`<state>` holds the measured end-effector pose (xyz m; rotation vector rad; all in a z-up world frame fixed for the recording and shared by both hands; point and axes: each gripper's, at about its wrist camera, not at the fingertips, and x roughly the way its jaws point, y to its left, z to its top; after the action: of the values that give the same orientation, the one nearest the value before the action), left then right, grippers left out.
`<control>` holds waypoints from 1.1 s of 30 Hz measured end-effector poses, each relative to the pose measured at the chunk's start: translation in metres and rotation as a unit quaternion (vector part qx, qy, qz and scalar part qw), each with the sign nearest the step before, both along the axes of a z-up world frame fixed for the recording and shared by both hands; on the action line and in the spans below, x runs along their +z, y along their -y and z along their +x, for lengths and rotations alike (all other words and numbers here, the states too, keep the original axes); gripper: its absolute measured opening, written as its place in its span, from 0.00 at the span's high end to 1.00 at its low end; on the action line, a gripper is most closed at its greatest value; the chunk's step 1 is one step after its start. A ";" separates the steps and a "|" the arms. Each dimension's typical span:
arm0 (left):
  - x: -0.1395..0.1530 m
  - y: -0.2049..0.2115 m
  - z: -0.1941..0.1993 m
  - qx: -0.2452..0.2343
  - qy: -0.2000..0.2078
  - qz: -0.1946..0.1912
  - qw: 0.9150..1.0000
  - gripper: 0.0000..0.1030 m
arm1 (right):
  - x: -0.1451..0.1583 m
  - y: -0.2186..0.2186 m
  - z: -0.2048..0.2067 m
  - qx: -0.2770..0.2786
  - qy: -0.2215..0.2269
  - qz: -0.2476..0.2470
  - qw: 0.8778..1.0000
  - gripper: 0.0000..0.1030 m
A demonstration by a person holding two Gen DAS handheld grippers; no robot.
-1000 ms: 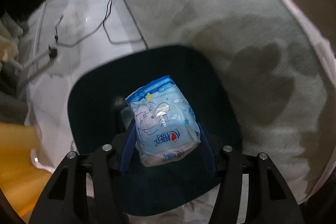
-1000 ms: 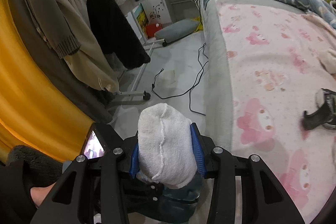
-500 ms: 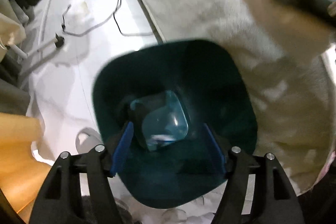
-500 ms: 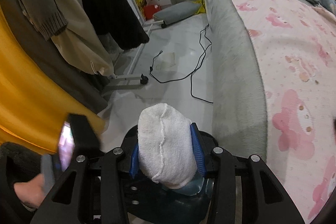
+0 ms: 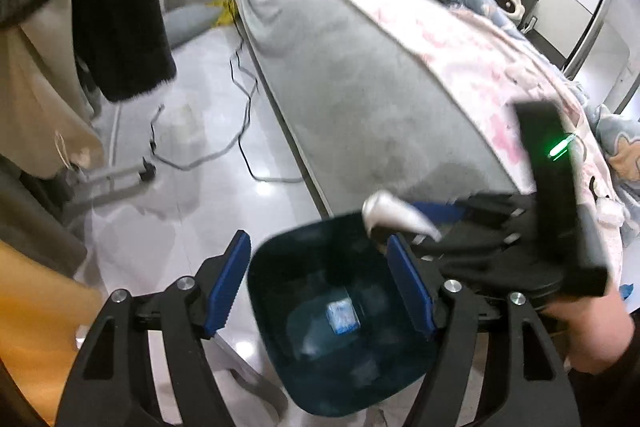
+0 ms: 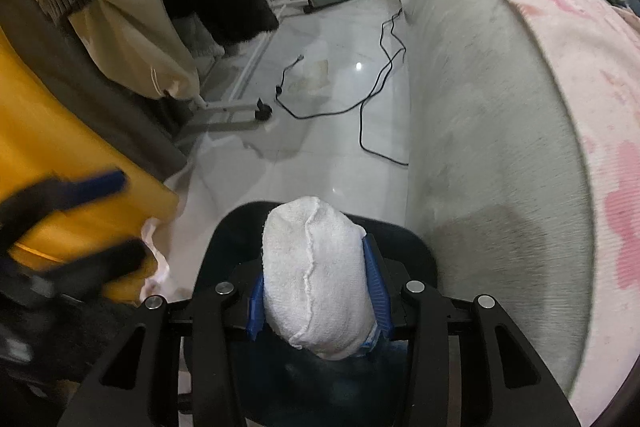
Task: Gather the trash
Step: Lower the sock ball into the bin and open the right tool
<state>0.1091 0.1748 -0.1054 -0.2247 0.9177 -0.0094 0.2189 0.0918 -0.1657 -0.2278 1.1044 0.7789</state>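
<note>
The right gripper [image 6: 316, 301] has its jaws pinching a rolled white cloth bundle [image 6: 316, 275], with the 2 blue pads pressed against its sides; the bundle stands upright between them, directly above the open mouth of the dark blue trash bin [image 6: 404, 247]. The left gripper [image 5: 320, 283] has its jaws spread wide with nothing between them, positioned above the same trash bin [image 5: 280, 307]. A small blue-and-white packet [image 5: 342, 315] lies at the bottom of the bin. In the left wrist view, the right gripper [image 5: 404, 223] enters from the right with the tip of the white bundle [image 5: 394, 213] over the bin's far rim, carried by a person's hand [image 5: 592, 331]. The bin stands on the glossy white tile floor [image 6: 320, 131], just beside the grey side of the bed [image 6: 480, 107], which carries a pink patterned sheet [image 6: 592, 67]. Black cables [image 6: 372, 83] trail across the floor, and coats [image 6: 132, 7] hang on a rack to the left.
</note>
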 end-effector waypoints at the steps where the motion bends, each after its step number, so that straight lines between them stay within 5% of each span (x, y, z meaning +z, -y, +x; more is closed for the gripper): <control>1: 0.001 -0.005 0.000 0.000 0.007 0.003 1.000 0.31 | -0.004 -0.002 -0.001 0.002 -0.002 -0.005 1.000 0.58; 20: 0.062 -0.024 -0.025 0.006 0.099 -0.010 0.995 0.46 | -0.079 -0.029 -0.016 0.039 -0.052 -0.101 0.993 0.57; 28: 0.080 -0.020 -0.027 0.004 0.123 -0.008 0.992 0.46 | -0.083 -0.032 -0.023 0.051 -0.063 -0.106 0.991 0.34; 33: 0.086 -0.014 -0.026 -0.004 0.130 -0.004 0.992 0.46 | -0.065 -0.027 -0.024 0.050 -0.052 -0.087 0.994 0.32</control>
<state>0.0832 0.1884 -0.0199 -0.2212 0.6593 -0.0475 0.1950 0.1193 -0.2311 -0.3961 1.2688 0.7898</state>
